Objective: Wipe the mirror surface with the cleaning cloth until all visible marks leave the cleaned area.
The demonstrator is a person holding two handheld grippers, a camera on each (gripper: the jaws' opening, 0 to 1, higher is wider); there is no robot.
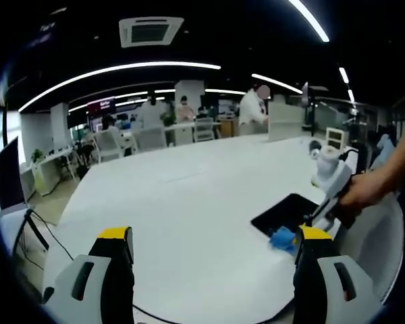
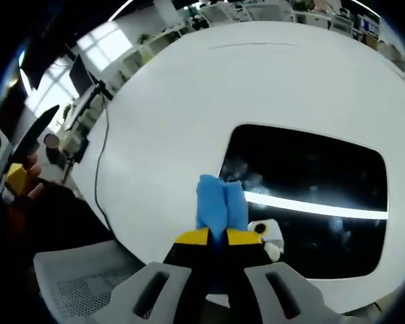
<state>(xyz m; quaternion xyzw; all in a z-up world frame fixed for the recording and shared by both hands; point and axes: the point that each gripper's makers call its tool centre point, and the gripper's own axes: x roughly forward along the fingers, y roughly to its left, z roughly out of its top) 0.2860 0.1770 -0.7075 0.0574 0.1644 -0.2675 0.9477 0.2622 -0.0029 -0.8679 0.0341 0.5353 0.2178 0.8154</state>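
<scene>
A dark rectangular mirror (image 2: 310, 202) lies flat on the white table (image 2: 189, 88), with faint smudges near its left side and a ceiling light strip reflected in it. My right gripper (image 2: 219, 237) is shut on a folded blue cleaning cloth (image 2: 219, 201), which rests at the mirror's left edge. In the left gripper view the mirror (image 1: 287, 210) lies at the right, with the cloth (image 1: 281, 239) at its near corner under the right gripper (image 1: 300, 228), which a hand holds. My left gripper (image 1: 212, 239) hovers open above the bare table (image 1: 189, 196), its jaws wide apart and holding nothing.
A monitor (image 1: 7, 177) stands on a desk at the left. Chairs, desks and several people are beyond the table's far edge. A grey mesh chair (image 2: 74, 277) sits below the near table edge, and a black cable (image 2: 101, 169) hangs over it.
</scene>
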